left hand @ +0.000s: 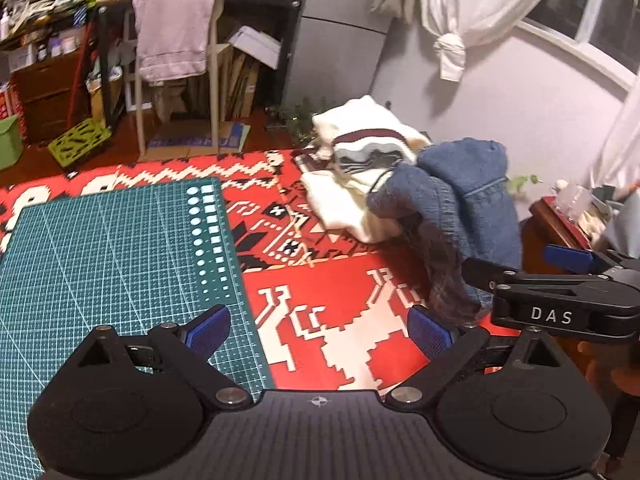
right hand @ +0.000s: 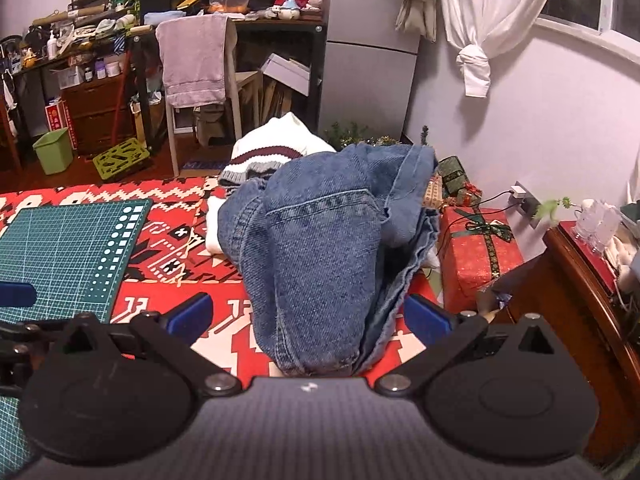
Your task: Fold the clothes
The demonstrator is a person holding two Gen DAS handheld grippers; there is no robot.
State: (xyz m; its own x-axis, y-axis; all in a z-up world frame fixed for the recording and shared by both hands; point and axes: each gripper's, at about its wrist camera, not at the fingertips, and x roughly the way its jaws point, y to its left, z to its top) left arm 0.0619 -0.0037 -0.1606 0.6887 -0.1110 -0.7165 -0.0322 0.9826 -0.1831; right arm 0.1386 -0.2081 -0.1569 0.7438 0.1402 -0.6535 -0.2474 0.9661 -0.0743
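My left gripper (left hand: 320, 330) was spread wide, empty, over the red rug (left hand: 340, 292). Right gripper (right hand: 308, 316) was also wide, its jaws either side of the jeans (right hand: 320, 248) without clamping them. "DAS" read on its body, left view only. Only right view showed the wrapped gift box (right hand: 480, 252). Striped sweater (right hand: 264, 156) lay behind the jeans.
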